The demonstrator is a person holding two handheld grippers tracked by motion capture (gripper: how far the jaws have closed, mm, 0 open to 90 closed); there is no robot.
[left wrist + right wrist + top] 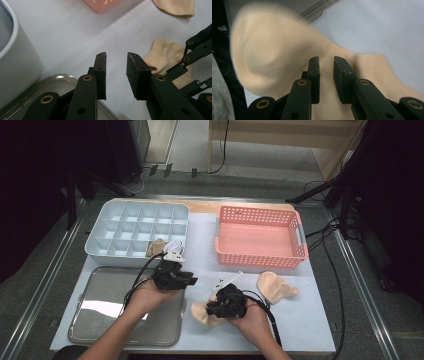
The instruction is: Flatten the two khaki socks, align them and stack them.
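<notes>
the right gripper (220,309), at 6 o'clock near the table's front edge, sits over a beige sock (277,57); its jaws stand slightly parted, and whether they pinch the fabric i cannot tell. at 9 o'clock from it the left gripper (116,75) has spread, empty jaws by the steel tray (100,320). a second sock (275,287) lies toward 2 o'clock, before the pink basket (260,237); the white divided box (135,232) sits at 11 o'clock

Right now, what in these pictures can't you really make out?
- Sock, high view: the right gripper and hand cover most of it.
- Sock's near end, right gripper view: blurred.
- Rolled items in the divider box, high view: too small to identify.
- Tray: partly under the left forearm.
</notes>
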